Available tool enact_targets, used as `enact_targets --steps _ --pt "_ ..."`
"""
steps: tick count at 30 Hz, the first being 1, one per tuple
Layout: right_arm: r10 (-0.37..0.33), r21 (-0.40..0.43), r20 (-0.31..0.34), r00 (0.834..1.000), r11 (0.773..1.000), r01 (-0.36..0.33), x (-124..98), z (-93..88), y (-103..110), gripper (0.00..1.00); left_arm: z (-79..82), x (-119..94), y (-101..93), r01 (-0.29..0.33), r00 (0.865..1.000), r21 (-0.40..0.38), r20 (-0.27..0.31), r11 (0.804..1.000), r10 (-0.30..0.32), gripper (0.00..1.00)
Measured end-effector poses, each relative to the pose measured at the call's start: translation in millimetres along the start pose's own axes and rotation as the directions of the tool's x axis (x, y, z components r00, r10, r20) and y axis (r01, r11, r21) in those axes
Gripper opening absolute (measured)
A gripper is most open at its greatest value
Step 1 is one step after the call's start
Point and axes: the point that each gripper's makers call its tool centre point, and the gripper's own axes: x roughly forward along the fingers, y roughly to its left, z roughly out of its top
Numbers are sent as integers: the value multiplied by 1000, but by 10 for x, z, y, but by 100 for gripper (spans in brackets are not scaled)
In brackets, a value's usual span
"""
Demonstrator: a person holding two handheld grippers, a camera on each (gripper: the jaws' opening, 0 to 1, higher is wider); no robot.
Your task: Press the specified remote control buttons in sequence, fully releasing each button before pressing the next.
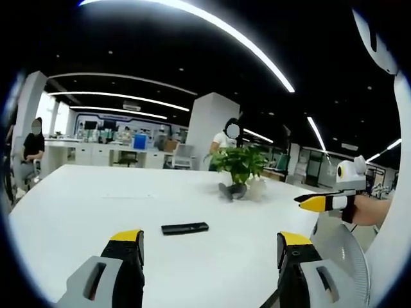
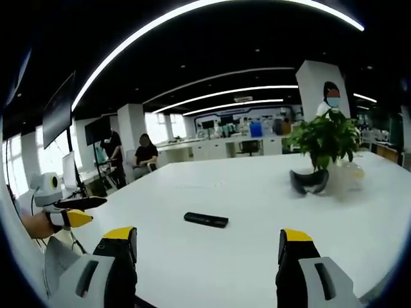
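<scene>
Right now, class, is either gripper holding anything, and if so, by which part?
Nothing is held. The left gripper and right gripper are both open and empty; the remote lies untouched on the table.

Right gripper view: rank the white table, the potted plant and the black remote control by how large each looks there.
1. White table, by far the largest, spanning most of the view.
2. Potted plant.
3. Remote control, the smallest.
The plant stands farther from the camera than the remote, so it looks smaller than it would up close, yet it still outranks the remote.
</scene>
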Motion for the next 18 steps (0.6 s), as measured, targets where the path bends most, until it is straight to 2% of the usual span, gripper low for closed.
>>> enact_targets --steps 18 --pt "7 -6 -2 1000 1000 -7 0 27 -23 90 -32 43 -17 -5 1000 -2 -5 1000 5 88"
